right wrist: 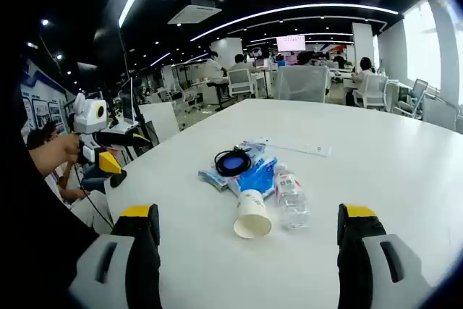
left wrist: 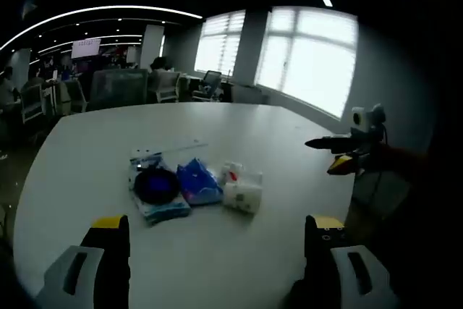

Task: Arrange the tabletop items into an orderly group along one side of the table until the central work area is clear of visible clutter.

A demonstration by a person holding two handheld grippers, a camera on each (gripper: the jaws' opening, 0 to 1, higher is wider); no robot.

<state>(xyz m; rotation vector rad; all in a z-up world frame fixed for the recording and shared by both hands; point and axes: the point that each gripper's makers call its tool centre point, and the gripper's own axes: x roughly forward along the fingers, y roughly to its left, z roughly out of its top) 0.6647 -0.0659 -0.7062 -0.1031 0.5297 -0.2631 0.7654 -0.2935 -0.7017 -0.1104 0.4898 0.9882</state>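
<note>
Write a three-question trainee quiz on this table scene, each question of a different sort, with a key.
1. True or false: the paper cup stands upright on the white table.
2. Multiple choice: what rests on top of the flat blue-and-white packet? A) a coiled black cable B) a pair of scissors C) a banana
3. Fill in: in the right gripper view, the clear plastic bottle lies on its ____ beside the cup.

Key
1. False; it lies tipped over, its mouth toward the camera.
2. A; the black cable sits on it.
3. Side.

Both the left tongs and the right tongs are open and hold nothing.
</note>
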